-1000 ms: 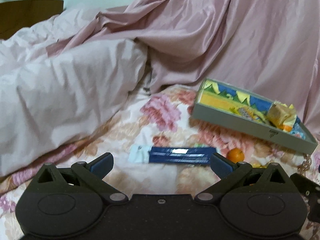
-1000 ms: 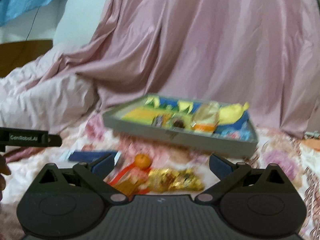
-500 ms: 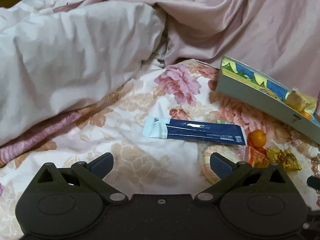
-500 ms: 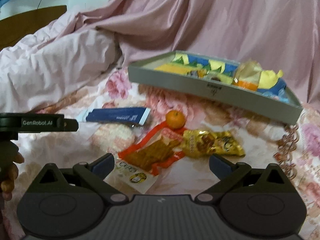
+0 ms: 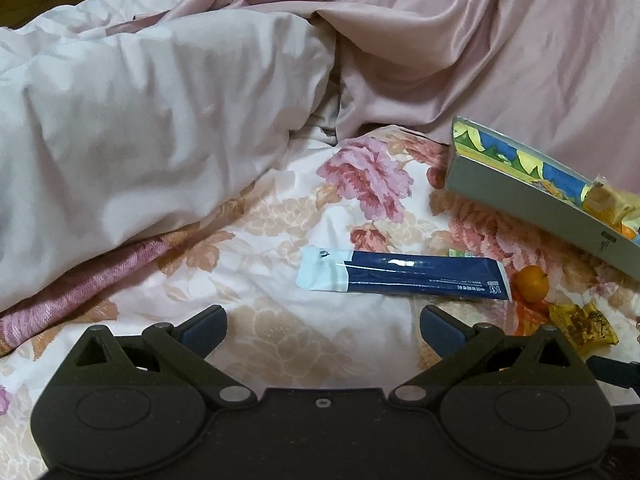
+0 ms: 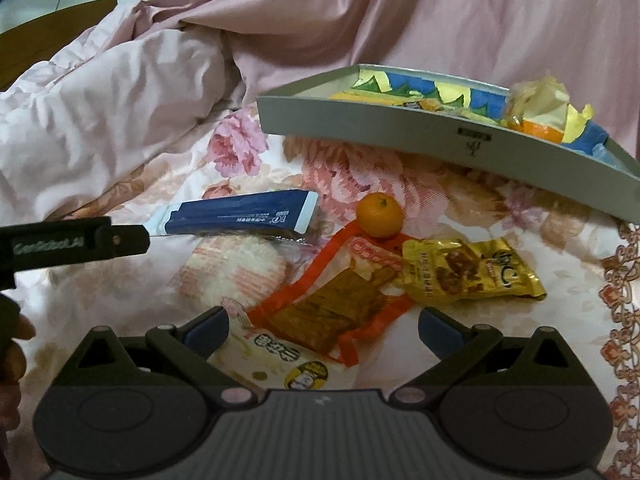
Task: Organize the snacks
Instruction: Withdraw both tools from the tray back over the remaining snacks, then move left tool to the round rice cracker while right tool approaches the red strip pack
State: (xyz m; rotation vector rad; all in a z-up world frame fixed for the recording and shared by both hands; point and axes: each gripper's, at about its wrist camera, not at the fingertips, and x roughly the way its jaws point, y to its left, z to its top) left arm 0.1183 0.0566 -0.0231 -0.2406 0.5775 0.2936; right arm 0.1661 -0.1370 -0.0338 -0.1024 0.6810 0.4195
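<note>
Loose snacks lie on a floral bedspread: a long dark blue packet (image 5: 404, 275) (image 6: 240, 216), a small orange (image 6: 379, 215) (image 5: 531, 283), a gold packet (image 6: 468, 274) (image 5: 580, 322), an orange-red packet (image 6: 332, 304), a round pink-white rice cracker pack (image 6: 236, 268) and a pale packet with a cartoon (image 6: 280, 360). A grey box (image 6: 400, 126) (image 5: 520, 196) with a blue-yellow lining holds several snacks. My left gripper (image 5: 322, 330) is open and empty, just short of the blue packet. My right gripper (image 6: 322, 330) is open above the orange-red and pale packets, holding nothing.
A rumpled pale pink duvet (image 5: 140, 128) rises to the left, and pink satin cloth (image 6: 440, 12) hangs behind the box. The left gripper's black body (image 6: 68, 246) and a person's hand (image 6: 12, 344) show at the left edge of the right wrist view.
Both grippers have tilted downward and come closer to the bedspread. The loose snacks now sit larger and nearer in the right wrist view; the blue packet lies closer ahead of the left one.
</note>
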